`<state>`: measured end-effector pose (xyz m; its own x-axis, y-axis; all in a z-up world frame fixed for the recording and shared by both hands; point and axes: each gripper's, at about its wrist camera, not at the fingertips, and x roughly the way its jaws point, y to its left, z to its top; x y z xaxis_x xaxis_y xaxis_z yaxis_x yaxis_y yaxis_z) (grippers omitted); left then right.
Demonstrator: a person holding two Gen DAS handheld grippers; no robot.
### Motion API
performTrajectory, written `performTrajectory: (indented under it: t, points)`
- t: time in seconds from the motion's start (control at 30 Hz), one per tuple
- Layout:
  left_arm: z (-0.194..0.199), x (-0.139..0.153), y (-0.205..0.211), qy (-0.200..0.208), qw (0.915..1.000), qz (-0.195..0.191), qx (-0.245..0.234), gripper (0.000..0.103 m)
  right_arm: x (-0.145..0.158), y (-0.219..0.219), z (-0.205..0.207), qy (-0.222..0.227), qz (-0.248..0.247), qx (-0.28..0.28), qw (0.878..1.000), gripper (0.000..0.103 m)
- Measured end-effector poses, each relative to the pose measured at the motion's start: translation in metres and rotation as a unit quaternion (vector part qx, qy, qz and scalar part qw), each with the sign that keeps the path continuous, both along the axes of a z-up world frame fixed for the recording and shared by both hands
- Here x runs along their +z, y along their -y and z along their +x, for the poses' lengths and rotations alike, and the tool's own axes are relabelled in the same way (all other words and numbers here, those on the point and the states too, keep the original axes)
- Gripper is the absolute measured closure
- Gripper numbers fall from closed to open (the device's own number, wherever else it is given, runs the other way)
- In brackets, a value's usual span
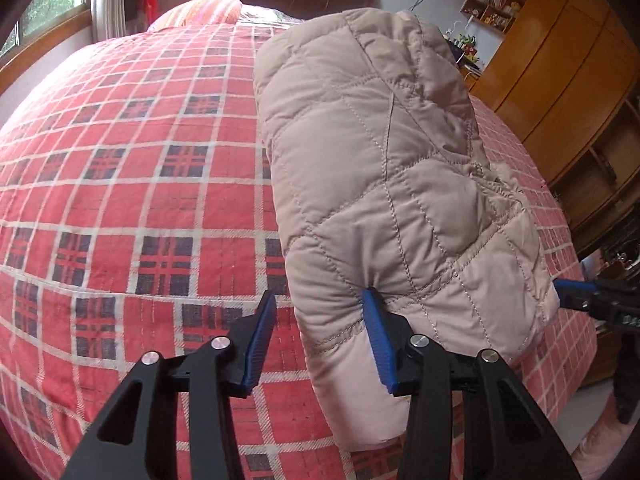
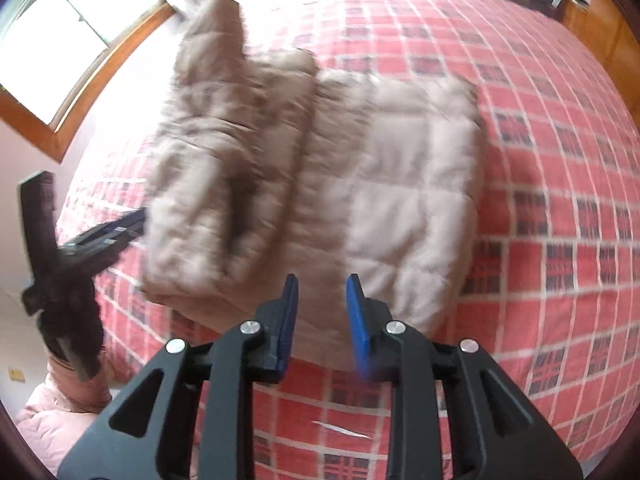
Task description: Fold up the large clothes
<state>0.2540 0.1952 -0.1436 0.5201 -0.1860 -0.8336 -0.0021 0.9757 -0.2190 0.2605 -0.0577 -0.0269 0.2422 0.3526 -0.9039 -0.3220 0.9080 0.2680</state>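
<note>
Lying folded on the checked bed point(image 1: 140, 160), the quilted jacket point(image 1: 380, 184) meets left gripper point(image 1: 320, 320) and right gripper point(image 2: 320, 300), both spread wide, gripping nothing.

Red plaid bedspread point(image 1: 132, 184), striped pillow point(image 1: 204, 10), wooden wardrobe point(image 1: 560, 60), window point(image 2: 60, 48).

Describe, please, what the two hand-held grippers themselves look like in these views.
Both match: the left hand-held gripper and the right hand-held gripper have matte black angular linkage arms with cut-out openings, round silver pivot pins, and flat blue ribbed finger pads. No cables or markings show.
</note>
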Motion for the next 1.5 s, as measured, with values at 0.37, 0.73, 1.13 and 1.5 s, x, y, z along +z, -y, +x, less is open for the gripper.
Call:
performTrajectory:
  t: [0.37, 0.73, 1.13, 1.5]
  points:
    - [0.0, 0.0, 0.003, -0.003, 0.9999, 0.01, 0.0, 0.057, 0.007, -0.025, 0.042, -0.036, 0.052, 0.009, 0.998, 0.065]
    - [0.005, -0.004, 0.002, -0.002, 0.9999, 0.008, -0.007, 0.056, 0.011, -0.036, 0.06, -0.055, 0.09, 0.033, 0.994, 0.038]
    - [0.005, -0.002, -0.006, -0.003, 0.9999, -0.011, -0.007, 0.054, -0.013, -0.05, 0.068, -0.057, 0.114, 0.051, 0.991, 0.088]
    - [-0.005, 0.033, -0.005, 0.037, 0.9988, -0.032, -0.005, 0.054, 0.048, 0.004, 0.017, 0.034, 0.127, 0.033, 0.991, 0.093]
